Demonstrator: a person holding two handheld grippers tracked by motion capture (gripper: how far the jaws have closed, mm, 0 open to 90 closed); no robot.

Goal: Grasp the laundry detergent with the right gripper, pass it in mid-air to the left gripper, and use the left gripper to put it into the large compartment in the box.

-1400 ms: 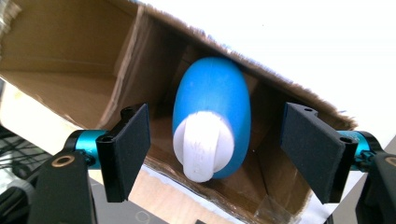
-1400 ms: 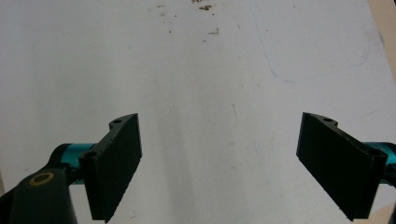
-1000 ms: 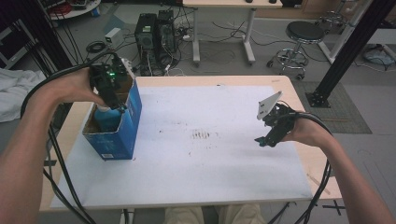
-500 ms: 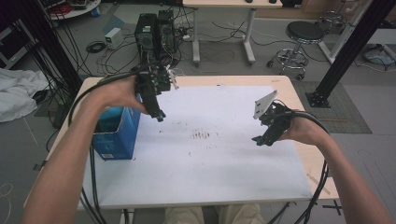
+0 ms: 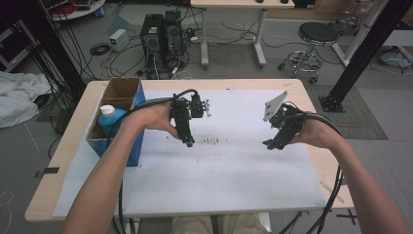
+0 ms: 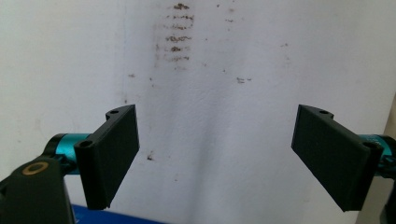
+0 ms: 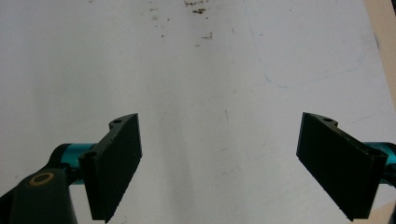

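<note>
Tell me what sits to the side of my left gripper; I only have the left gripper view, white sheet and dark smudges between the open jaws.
Observer: A blue box stands at the table's left edge, apart from the left gripper.
Operator: Anything in the box?
Observer: A bottle with a blue cap stands inside it, in the near compartment.
Operator: And the other hand?
Observer: The right gripper has its jaws wide open with nothing between them, over the white sheet.
Operator: Where is it relative to mine?
Observer: In the high view it is across the sheet toward the table's right side, well apart from yours.
</note>
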